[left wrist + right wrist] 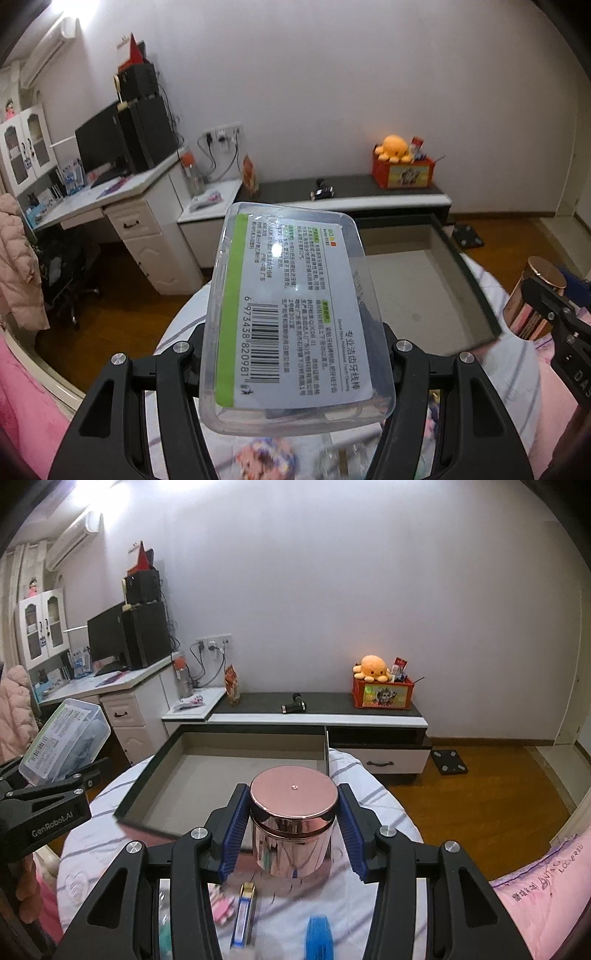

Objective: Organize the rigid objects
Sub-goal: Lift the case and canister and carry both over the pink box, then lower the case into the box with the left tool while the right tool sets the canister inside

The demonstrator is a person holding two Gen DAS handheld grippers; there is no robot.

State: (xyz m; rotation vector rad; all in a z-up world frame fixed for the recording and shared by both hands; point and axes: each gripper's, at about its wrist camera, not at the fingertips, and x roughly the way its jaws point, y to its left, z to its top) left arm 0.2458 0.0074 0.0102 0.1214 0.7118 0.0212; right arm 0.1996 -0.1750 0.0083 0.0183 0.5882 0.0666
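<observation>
Clamped between the two black fingers of the left gripper (295, 354) is a clear plastic box (295, 317), held up off the round table (517, 350) and tilted away from the camera. A white label with a green stripe down one side, a barcode and small printed text is seen across its upturned face. Its rounded corners and see-through walls are plainly shown, and pale blue contents are made out through its side in the right wrist view.

A rose-gold jar (293, 819) is gripped by the right gripper (293, 827) at mid opening, the ribbed blue pads (234, 827) being pressed against its sides just under the lid. The jar is cylindrical and mirror-bright, with a flat matt lid bearing a small dot at its centre. It is held upright above the striped white cloth of the table, in front of an open drawer (221, 760) lined in grey.
</observation>
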